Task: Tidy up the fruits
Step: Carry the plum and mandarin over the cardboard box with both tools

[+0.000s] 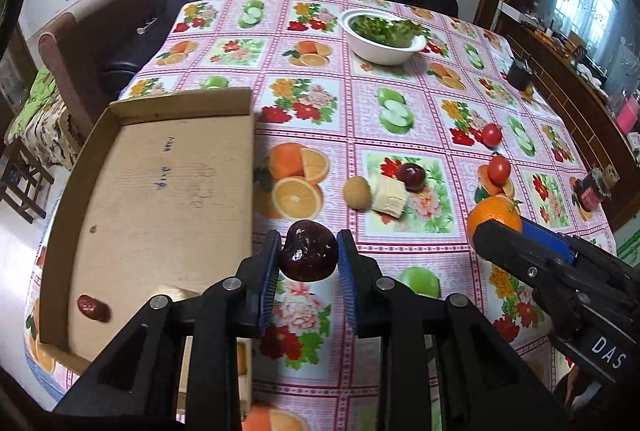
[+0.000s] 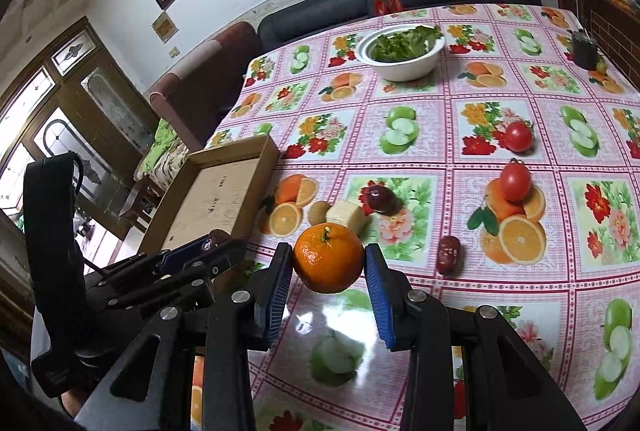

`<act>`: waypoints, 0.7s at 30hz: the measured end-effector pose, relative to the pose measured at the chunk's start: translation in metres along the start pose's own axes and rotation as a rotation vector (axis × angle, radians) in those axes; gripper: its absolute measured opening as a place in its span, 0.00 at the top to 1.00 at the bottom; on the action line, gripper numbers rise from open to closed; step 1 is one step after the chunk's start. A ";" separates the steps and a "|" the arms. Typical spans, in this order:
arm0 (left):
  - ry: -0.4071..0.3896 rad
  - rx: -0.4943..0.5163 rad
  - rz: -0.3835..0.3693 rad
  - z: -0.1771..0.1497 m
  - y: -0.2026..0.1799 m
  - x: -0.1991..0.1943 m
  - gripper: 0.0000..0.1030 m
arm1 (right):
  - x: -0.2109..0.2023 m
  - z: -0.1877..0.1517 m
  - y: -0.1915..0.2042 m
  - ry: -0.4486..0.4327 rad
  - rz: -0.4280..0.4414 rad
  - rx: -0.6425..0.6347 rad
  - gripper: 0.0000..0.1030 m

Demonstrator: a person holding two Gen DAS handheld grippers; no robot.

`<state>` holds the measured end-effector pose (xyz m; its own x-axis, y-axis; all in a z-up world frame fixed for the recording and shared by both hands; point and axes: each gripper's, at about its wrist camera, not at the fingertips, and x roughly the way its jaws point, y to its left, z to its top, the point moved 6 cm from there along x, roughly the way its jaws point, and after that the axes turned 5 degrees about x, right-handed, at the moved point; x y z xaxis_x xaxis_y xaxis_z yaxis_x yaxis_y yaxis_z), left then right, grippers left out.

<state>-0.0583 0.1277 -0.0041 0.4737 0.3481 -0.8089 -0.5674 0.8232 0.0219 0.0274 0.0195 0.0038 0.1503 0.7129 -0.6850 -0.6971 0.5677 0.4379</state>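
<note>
Counts, relative to the cardboard tray [image 1: 160, 167]: 1 red date [image 1: 93, 308] inside it. To its right: 2 tomatoes [image 2: 518, 136] [image 2: 515, 181], 1 orange [image 2: 329, 257], 1 kiwi [image 2: 318, 212], 2 dark plums [image 1: 307, 250] [image 2: 379, 197], another red date [image 2: 449, 254]. Beyond: 1 white bowl [image 2: 404, 68].

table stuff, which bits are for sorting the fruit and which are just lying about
For the job: cardboard tray, dark plum in left gripper, orange in right gripper, two tomatoes, kiwi, red date.

Lying about: salad bowl, black cup, white block.
</note>
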 end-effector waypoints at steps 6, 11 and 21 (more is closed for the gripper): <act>-0.002 -0.025 0.008 -0.003 0.017 -0.004 0.75 | 0.003 -0.002 0.014 0.008 0.008 -0.024 0.64; -0.001 -0.049 0.016 -0.006 0.031 -0.006 0.75 | 0.008 -0.005 0.026 0.019 0.014 -0.044 0.64; 0.004 -0.085 0.035 -0.014 0.055 -0.008 0.75 | 0.019 -0.009 0.046 0.040 0.028 -0.077 0.64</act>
<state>-0.1021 0.1639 -0.0048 0.4506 0.3739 -0.8107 -0.6384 0.7697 0.0001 -0.0085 0.0554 0.0063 0.1030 0.7097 -0.6969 -0.7528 0.5136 0.4117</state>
